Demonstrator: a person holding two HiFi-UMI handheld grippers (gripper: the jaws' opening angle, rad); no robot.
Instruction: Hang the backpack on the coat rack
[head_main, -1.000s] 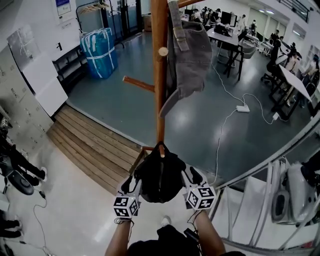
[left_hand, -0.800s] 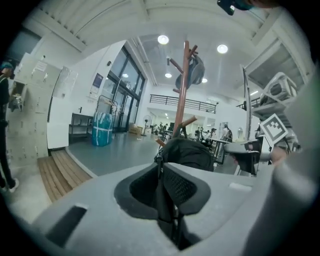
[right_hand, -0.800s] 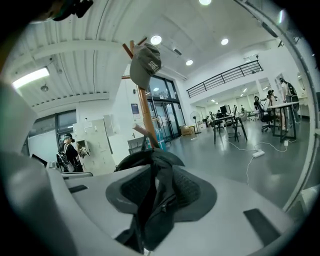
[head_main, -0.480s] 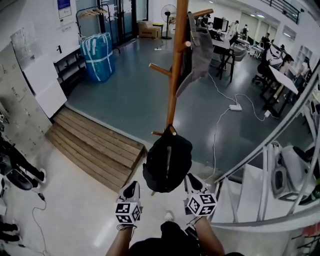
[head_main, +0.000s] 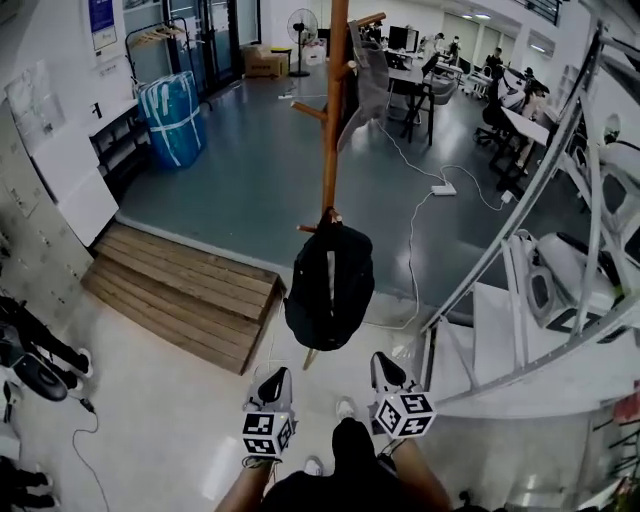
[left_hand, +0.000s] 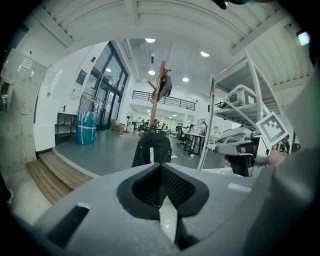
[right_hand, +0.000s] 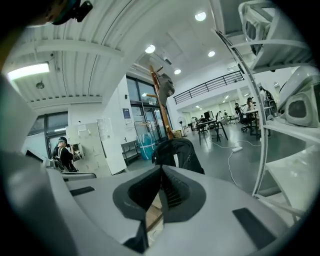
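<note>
A black backpack (head_main: 330, 285) hangs by its top loop from a low peg of the wooden coat rack (head_main: 332, 110). It also shows ahead in the left gripper view, backpack (left_hand: 151, 149), and in the right gripper view, backpack (right_hand: 179, 154). A grey bag (head_main: 362, 85) hangs higher on the rack. My left gripper (head_main: 272, 382) and right gripper (head_main: 382, 368) are drawn back near my body, clear of the backpack. Both are shut with nothing between the jaws.
A wooden ramp (head_main: 180, 295) lies left of the rack. A blue wrapped bundle (head_main: 170, 118) stands at the back left. White metal shelving (head_main: 540, 300) with equipment is close on the right. A cable and power strip (head_main: 442, 188) lie on the floor beyond.
Both grippers let go of the backpack, shut, and pulled back toward me. The backpack now hangs free on the rack, which looks farther away.
</note>
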